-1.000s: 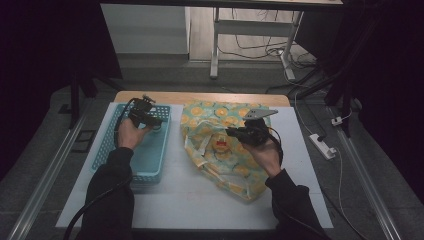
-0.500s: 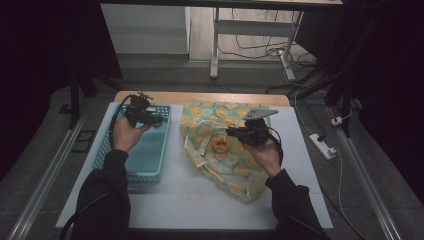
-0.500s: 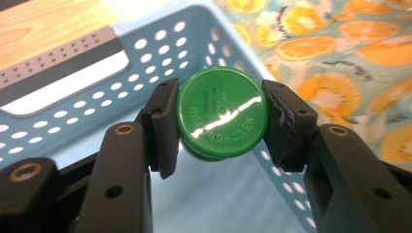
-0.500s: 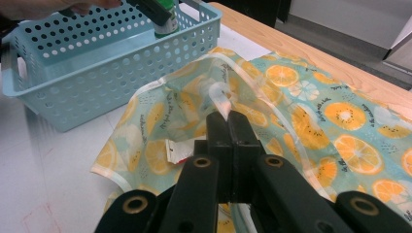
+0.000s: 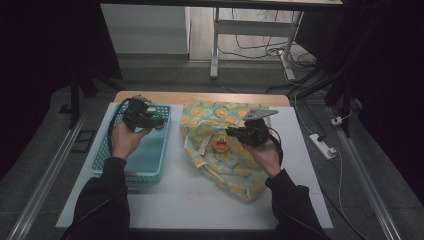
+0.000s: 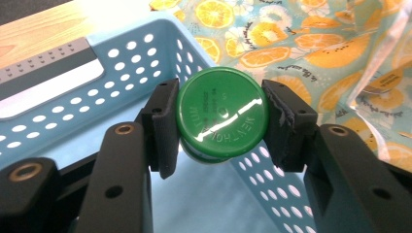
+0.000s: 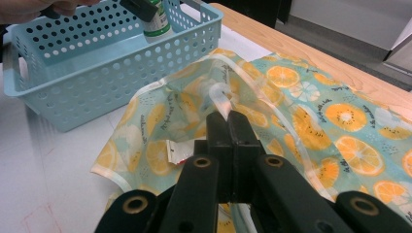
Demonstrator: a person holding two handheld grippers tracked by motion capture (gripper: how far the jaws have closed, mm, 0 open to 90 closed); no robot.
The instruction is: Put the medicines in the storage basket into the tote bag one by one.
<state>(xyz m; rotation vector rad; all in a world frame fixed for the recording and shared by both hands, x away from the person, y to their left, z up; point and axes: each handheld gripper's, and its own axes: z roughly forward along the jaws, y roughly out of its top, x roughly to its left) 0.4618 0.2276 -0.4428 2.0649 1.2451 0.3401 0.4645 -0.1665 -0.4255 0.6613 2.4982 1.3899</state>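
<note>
Bottle with a green cap, pinched in the left gripper, over the blue basket.

Compared with a second earlier, the left hand had lifted the bottle slightly and carried it toward the basket's far end, so it was probably about to be set down inside. The right gripper, jaws pressed together, pinched the rim of the fruit-print bag, holding it open on the counter just beside the basket.
</note>
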